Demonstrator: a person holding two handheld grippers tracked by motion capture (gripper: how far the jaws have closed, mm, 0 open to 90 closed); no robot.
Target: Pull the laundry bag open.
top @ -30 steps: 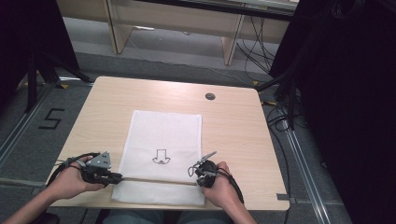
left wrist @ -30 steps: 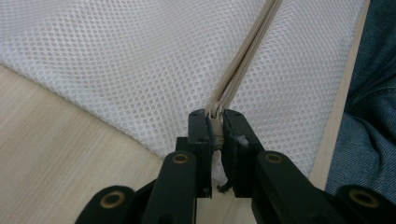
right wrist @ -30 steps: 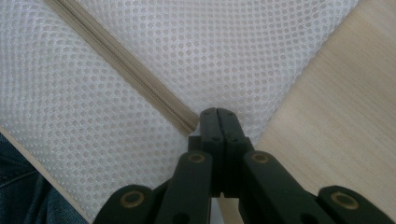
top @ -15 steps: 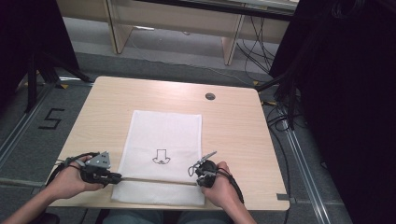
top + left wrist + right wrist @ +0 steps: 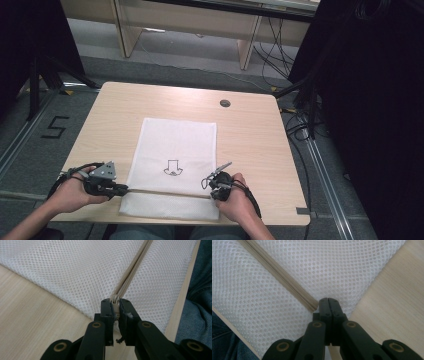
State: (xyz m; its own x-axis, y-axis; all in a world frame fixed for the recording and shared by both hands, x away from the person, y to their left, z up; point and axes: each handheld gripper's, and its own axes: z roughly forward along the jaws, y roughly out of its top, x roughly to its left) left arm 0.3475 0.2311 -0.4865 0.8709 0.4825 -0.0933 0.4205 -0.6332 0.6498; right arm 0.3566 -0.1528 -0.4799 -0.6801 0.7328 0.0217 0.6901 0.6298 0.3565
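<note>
A white mesh bag (image 5: 175,140) with a small black arrow print lies flat on the wooden table (image 5: 250,130). A beige zipper (image 5: 165,192) runs across it near the front edge. My left gripper (image 5: 122,189) is at the zipper's left end, and its jaws are shut on the beige zipper pull (image 5: 115,304). The closed zipper (image 5: 133,270) runs away from them. My right gripper (image 5: 210,192) is at the zipper's right end. In the right gripper view its jaws (image 5: 328,301) are pressed shut on the mesh beside the zipper's end (image 5: 312,307).
A round cable hole (image 5: 225,103) sits at the table's far right. The front table edge (image 5: 181,297) is close to both hands, with a person's jeans-clad legs (image 5: 197,315) just beyond it. Cables and desk legs are on the floor behind the table.
</note>
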